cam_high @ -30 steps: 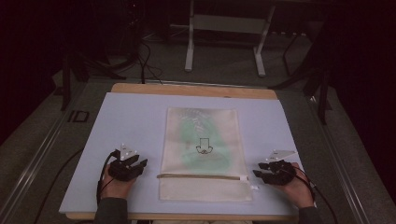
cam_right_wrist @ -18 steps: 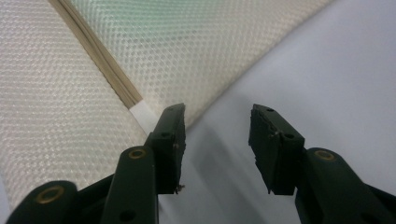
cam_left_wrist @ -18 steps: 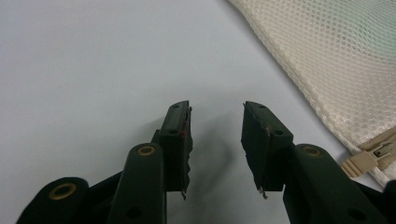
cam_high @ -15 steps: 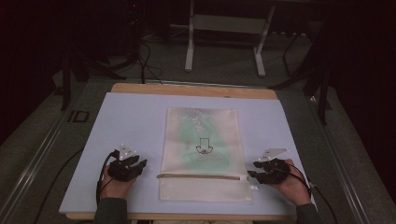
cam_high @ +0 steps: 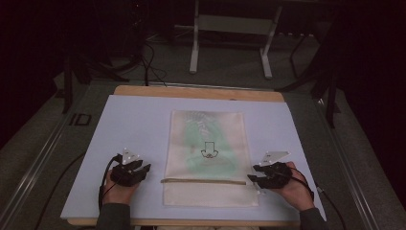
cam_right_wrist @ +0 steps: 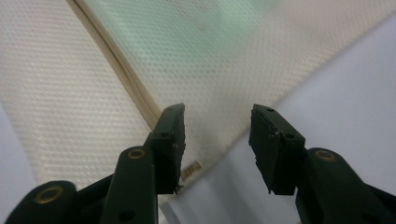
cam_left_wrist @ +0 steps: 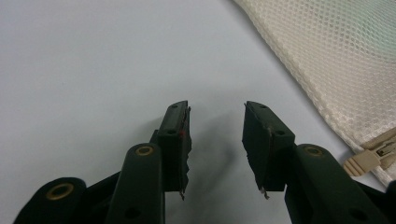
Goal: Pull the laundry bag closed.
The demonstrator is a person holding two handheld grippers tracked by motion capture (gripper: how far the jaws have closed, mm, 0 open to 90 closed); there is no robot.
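Your left gripper (cam_left_wrist: 215, 140) hovers over bare table (cam_left_wrist: 93, 56), jaws wide apart and empty. Your right gripper (cam_right_wrist: 217, 140) has just been closing slightly, still open and empty, over the mesh bag's (cam_right_wrist: 196, 56) right edge.

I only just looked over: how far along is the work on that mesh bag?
Barely begun. Done: the mesh bag lies flat on the table, something green inside, its zipper apparently shut. In hand: nothing; the left gripper is open beside the zipper pull, the right gripper open, its jaws having just been closing slightly, over the bag's edge. Left: gripping and unzipping, probably.
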